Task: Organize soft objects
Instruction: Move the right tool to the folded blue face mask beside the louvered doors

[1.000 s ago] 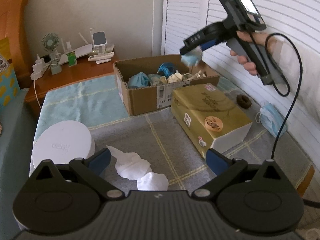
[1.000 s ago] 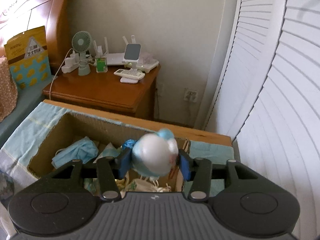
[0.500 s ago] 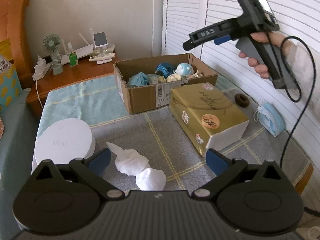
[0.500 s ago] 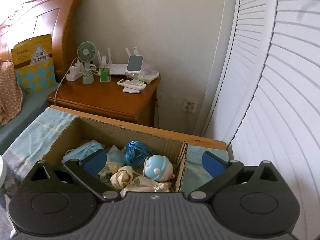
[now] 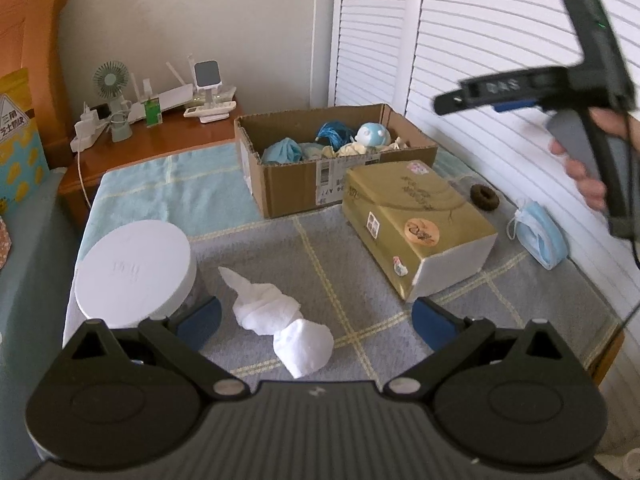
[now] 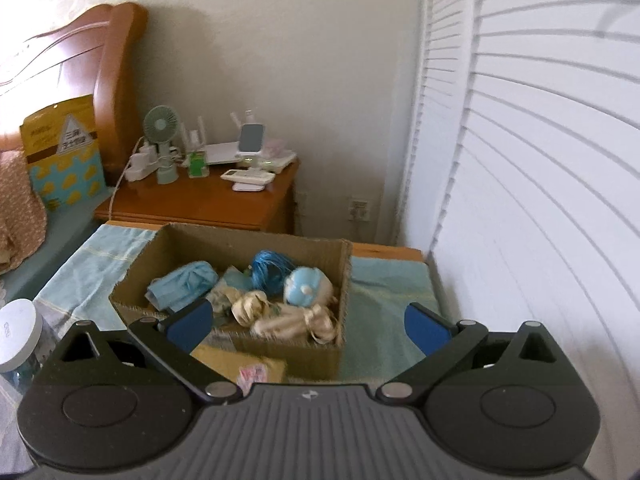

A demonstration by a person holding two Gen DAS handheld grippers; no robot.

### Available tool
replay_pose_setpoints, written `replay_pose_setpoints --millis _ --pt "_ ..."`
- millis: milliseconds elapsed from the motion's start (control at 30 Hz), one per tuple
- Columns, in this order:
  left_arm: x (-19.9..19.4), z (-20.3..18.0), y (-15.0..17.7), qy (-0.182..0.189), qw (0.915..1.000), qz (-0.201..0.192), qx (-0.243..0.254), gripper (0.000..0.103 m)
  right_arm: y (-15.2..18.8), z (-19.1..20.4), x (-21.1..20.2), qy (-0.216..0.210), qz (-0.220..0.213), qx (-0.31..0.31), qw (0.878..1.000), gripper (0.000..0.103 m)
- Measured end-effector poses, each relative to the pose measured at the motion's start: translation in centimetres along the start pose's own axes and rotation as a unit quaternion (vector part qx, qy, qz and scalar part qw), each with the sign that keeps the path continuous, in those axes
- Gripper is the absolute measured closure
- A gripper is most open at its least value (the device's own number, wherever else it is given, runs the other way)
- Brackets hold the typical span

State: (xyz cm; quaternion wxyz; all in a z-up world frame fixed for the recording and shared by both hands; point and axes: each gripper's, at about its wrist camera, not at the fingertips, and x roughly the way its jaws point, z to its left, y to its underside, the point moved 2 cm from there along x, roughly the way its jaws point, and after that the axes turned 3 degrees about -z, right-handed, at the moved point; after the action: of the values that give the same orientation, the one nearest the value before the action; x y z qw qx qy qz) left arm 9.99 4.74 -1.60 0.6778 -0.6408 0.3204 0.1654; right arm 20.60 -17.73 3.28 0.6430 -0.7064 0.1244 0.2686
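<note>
- Table (image 5: 248,248): covered with a grey checked cloth at the near end and a light blue cloth at the far end.
- Cardboard box (image 5: 296,196): open-topped, at the far end of the table. It holds a blue-and-white round plush (image 6: 306,286), a blue face mask (image 6: 182,284), a coil of blue cord (image 6: 266,270) and cream fabric pieces (image 6: 280,318).
- Gold carton (image 5: 416,220): lies just in front of the cardboard box, tilted off its line.
- White round lid (image 5: 132,266): near left of the table, on a container whose body is largely hidden.
- Left gripper (image 5: 316,322): jaws spread wide, empty, low over the near edge.
- Right gripper (image 6: 308,326): jaws spread wide, empty, raised above the cardboard box.
- White crumpled cloth (image 5: 276,312): on the grey cloth between the left gripper's fingers, not touched.
- Second blue mask (image 5: 540,234): on the table's right edge by the shutters.
- Small brown ring (image 5: 485,197): beside the gold carton; possibly a hair tie, too small to confirm.
</note>
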Motion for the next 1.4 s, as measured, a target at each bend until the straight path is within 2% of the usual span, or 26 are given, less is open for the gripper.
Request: replay_pose_setpoints --millis 200,433,533,700,967,1200,1400 --pt "0.3 0.2 0.8 0.007 0.9999 0.007 -0.003 0.002 3.7 -0.8 -3.3 0.041 -0.005 0.018 0.999 0.0" --pt "1.2 0.3 1.6 0.02 0.9994 0.027 -0.014 0.002 8.3 -1.7 -5.6 0.097 0.013 0.023 0.995 0.0" --pt "1.6 0.1 2.0 0.028 0.999 0.031 -0.017 0.002 10.4 -2.2 -5.8 0.107 0.028 0.024 0.994 0.0" --pt "1.8 -0.3 2.0 0.037 0.9986 0.033 -0.018 0.002 12.4 -2.9 -4.7 0.109 0.053 0.027 0.992 0.0" --pt "1.8 -0.4 2.0 0.034 0.9987 0.036 -0.015 0.002 13.9 -3.1 -2.2 0.098 0.083 0.028 0.991 0.0" --pt "2.1 -0.5 2.0 0.034 0.9985 0.041 -0.01 0.002 14.1 -2.0 -3.0 0.054 0.095 0.014 0.994 0.0" --pt "2.2 -1.2 1.8 0.041 0.9983 0.042 0.009 0.002 14.9 -3.0 -2.4 0.074 0.105 0.028 0.991 0.0"
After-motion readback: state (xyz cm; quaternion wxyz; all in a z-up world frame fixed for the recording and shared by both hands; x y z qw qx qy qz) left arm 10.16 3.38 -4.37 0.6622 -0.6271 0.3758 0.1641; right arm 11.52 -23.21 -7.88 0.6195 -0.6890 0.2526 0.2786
